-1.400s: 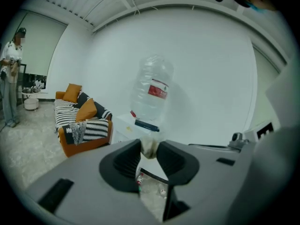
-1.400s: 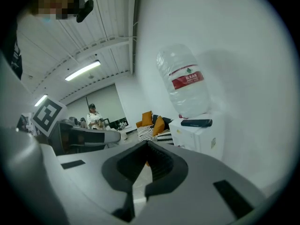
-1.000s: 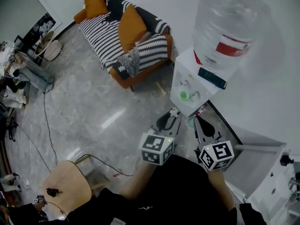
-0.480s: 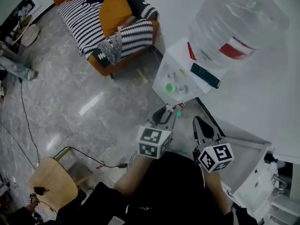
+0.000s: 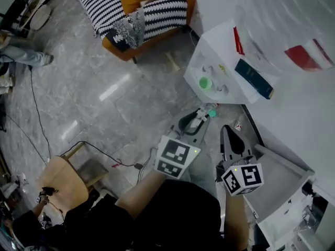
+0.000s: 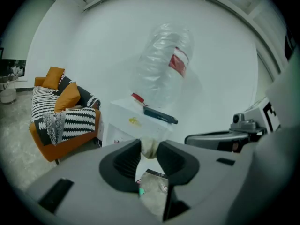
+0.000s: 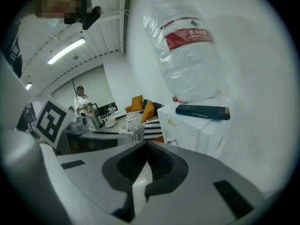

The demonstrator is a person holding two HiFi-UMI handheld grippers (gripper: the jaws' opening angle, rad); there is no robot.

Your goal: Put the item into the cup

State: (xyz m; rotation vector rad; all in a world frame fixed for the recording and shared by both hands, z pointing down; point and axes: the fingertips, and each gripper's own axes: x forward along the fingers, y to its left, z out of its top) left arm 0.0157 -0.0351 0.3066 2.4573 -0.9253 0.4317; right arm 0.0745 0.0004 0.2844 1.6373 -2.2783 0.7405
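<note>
My left gripper [image 5: 201, 115] points at the front of a white water dispenser [image 5: 224, 61] and is shut on a small pale item [image 6: 150, 147] that shows between its pads. A small green thing [image 5: 212, 112] shows just beside its tip. My right gripper [image 5: 226, 129] is level with it on the right, its jaws shut with nothing between them [image 7: 146, 145]. On the dispenser's front sits a round green thing [image 5: 204, 82]; I cannot tell whether it is a cup. The big clear bottle [image 6: 163, 64] stands upside down on top.
A dark book [image 5: 254, 79] lies on the dispenser beside the bottle [image 7: 187, 50]. A striped sofa with orange cushions [image 5: 141, 9] stands at the back. A wooden chair [image 5: 63, 184] and a cable [image 5: 99, 153] are on the floor at left. A white cabinet [image 5: 280, 179] stands at right.
The head view has swung, so the dispenser now sits higher and to the right. Both grippers stay side by side before it, and the left keeps its hold on the pale item.
</note>
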